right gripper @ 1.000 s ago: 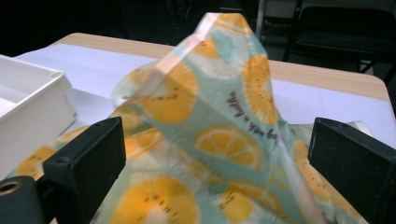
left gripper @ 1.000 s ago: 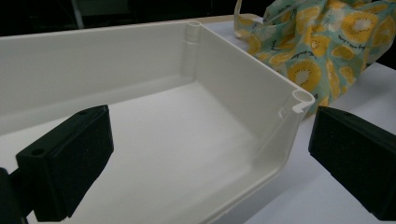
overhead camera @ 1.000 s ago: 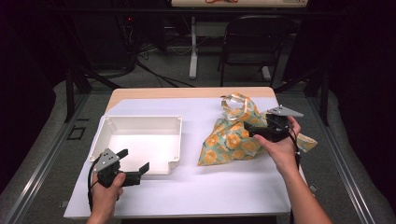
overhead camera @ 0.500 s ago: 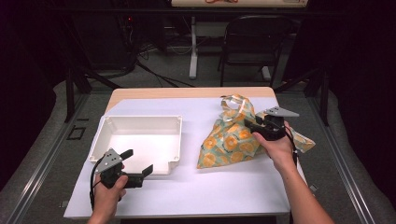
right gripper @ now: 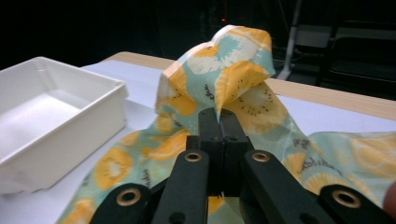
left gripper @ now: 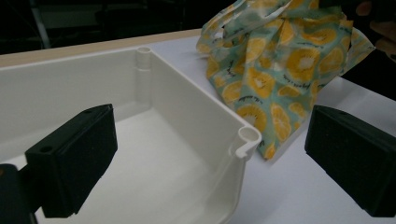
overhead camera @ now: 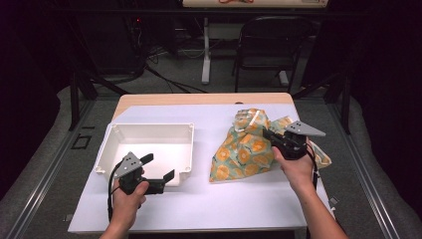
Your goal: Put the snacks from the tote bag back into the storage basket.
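Observation:
A teal cloth printed with orange slices (overhead camera: 244, 154) lies bunched on the right half of the white table top. My right gripper (overhead camera: 267, 134) has just been closing and is now shut on a raised fold of the cloth (right gripper: 233, 70); in the right gripper view the jaws (right gripper: 218, 116) meet with fabric pinched between them. A white plastic tray (overhead camera: 149, 125) sits empty on the left. My left gripper (overhead camera: 160, 167) hovers open at the tray's near right corner. In the left gripper view, its jaws (left gripper: 212, 158) straddle the tray corner (left gripper: 247, 135), with the cloth (left gripper: 289, 60) beyond.
A white sheet (overhead camera: 209, 199) covers most of the wooden table (overhead camera: 199, 98). Behind the table stand a black folding chair (overhead camera: 273, 45) and a white post (overhead camera: 206, 50), with cables on the floor. Dark floor drops off on both sides.
The right gripper's jaws went from wide open to shut on a cloth fold, and the hand shifted left. The left gripper moved slightly right and up toward the tray corner.

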`<state>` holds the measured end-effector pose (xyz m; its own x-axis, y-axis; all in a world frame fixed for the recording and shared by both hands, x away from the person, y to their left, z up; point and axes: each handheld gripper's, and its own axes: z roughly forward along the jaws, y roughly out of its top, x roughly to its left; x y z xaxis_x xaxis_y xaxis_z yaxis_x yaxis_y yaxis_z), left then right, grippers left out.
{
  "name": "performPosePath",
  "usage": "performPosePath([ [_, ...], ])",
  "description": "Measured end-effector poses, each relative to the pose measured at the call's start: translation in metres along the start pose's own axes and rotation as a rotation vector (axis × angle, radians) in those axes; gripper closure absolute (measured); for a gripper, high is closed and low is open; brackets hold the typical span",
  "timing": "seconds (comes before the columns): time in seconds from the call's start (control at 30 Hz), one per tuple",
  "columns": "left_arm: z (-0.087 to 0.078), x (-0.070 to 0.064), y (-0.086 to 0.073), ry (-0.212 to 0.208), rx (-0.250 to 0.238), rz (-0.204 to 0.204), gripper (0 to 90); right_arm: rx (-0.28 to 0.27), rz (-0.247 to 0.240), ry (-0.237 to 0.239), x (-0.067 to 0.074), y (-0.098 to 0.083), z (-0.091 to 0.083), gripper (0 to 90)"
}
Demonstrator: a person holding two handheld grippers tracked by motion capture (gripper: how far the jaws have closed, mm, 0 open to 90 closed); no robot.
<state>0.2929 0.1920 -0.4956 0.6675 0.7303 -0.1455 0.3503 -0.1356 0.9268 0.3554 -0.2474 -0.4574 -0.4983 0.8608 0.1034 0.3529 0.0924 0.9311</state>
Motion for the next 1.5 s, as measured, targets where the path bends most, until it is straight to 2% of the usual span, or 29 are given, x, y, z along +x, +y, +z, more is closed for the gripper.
performPosePath([
  [0.17,0.013,-0.012,0.009,-0.027,-0.018,0.005,6.6,-0.01,-0.029,0.035,0.016,-0.004,-0.008,90.0],
  [0.2,0.015,-0.015,0.011,-0.032,-0.028,-0.001,9.3,-0.013,-0.038,0.043,0.022,-0.006,-0.01,90.0],
  [0.27,0.021,-0.022,0.014,-0.051,-0.045,-0.01,10.3,-0.014,-0.045,0.047,0.025,-0.008,-0.011,90.0],
  [0.3,0.024,-0.025,0.015,-0.028,-0.047,-0.01,11.1,-0.012,-0.047,0.053,0.028,-0.01,-0.012,90.0],
  [0.4,0.032,-0.034,0.019,-0.048,-0.026,0.002,15.3,-0.015,-0.059,0.071,0.035,-0.015,-0.014,90.0],
  [0.6,0.051,-0.051,0.026,-0.102,-0.009,-0.001,16.3,0.002,-0.083,0.099,0.049,-0.028,-0.016,90.0],
  [0.63,0.054,-0.054,0.027,-0.113,-0.007,-0.004,16.3,0.002,-0.083,0.099,0.049,-0.028,-0.016,90.0],
  [0.67,0.057,-0.057,0.028,-0.1,-0.016,-0.002,18.0,0.012,-0.092,0.106,0.051,-0.032,-0.017,90.0],
  [0.7,0.06,-0.058,0.029,-0.13,-0.01,0.003,19.0,0.016,-0.094,0.109,0.053,-0.034,-0.017,90.0],
  [0.77,0.065,-0.064,0.031,-0.134,-0.012,0.004,20.1,0.019,-0.095,0.112,0.054,-0.036,-0.017,90.0],
  [0.83,0.071,-0.067,0.033,-0.154,-0.011,0.01,25.5,0.026,-0.096,0.12,0.056,-0.04,-0.017,90.0],
  [1.0,0.089,-0.078,0.039,-0.197,-0.018,0.005,29.1,0.032,-0.094,0.13,0.057,-0.044,-0.016,90.0],
  [1.27,0.116,-0.094,0.05,-0.226,-0.008,0.019,29.3,0.063,-0.106,0.152,0.063,-0.052,-0.018,90.0],
  [1.33,0.121,-0.098,0.053,-0.22,0.001,0.019,29.3,0.074,-0.107,0.161,0.064,-0.054,-0.017,90.0],
  [1.43,0.13,-0.101,0.056,-0.22,0.003,0.01,29.3,0.082,-0.107,0.17,0.066,-0.056,-0.016,90.0],
  [1.5,0.134,-0.102,0.057,-0.229,0.005,-0.01,29.4,0.093,-0.115,0.183,0.067,-0.057,-0.016,90.0],
])
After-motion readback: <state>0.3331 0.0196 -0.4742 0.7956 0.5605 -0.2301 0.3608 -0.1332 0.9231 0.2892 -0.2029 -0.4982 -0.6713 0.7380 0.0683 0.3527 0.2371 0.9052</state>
